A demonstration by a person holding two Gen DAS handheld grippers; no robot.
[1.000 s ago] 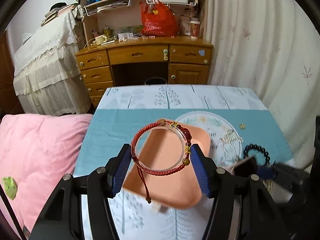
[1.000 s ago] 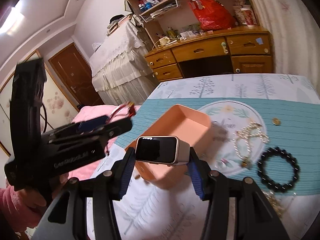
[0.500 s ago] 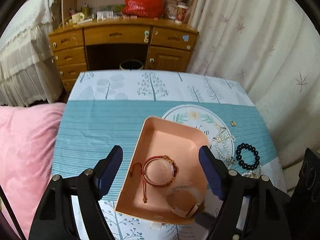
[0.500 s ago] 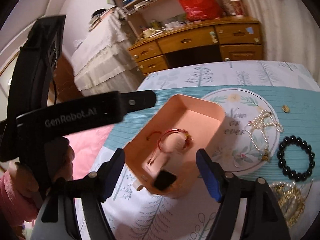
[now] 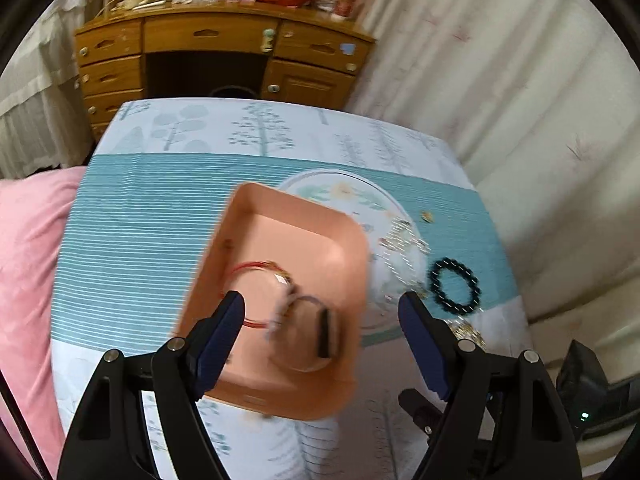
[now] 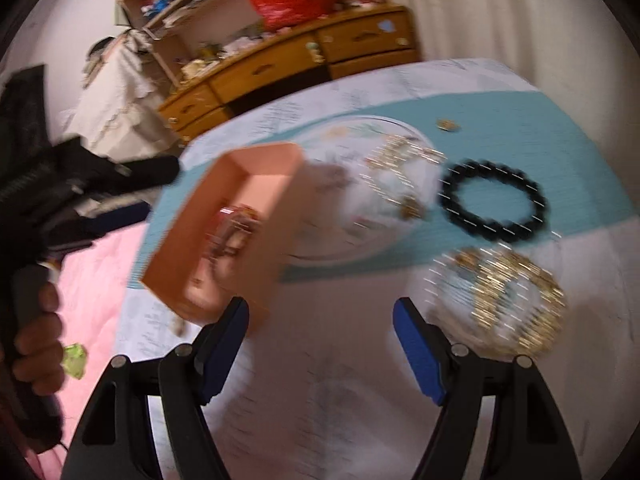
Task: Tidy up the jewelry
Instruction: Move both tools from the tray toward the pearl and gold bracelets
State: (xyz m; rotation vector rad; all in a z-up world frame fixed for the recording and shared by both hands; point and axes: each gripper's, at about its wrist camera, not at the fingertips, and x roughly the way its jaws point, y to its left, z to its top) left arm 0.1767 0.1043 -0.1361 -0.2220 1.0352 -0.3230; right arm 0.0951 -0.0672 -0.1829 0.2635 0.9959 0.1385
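Note:
A peach tray (image 5: 304, 216) sits on the table and holds a red cord bracelet (image 5: 248, 268) and a smart watch (image 5: 322, 332). My left gripper (image 5: 320, 328) is open and empty above the tray's near end. My right gripper (image 6: 320, 340) is open and empty over the tablecloth, right of the tray (image 6: 256, 160). A black bead bracelet (image 6: 494, 204), a pearl necklace (image 6: 404, 160) and a gold chain pile (image 6: 508, 300) lie on the cloth right of the tray. The black bracelet (image 5: 456, 286) and the pearls (image 5: 404, 240) also show in the left wrist view.
A small gold piece (image 6: 448, 124) lies on the teal cloth band at the back. A wooden desk (image 5: 216, 48) stands beyond the table, a curtain (image 5: 500, 80) to the right, and a pink quilt (image 5: 28, 248) to the left.
Both grippers opened and dropped the red bracelet and the watch into the tray. Both have since swung right, the right one toward the loose jewelry.

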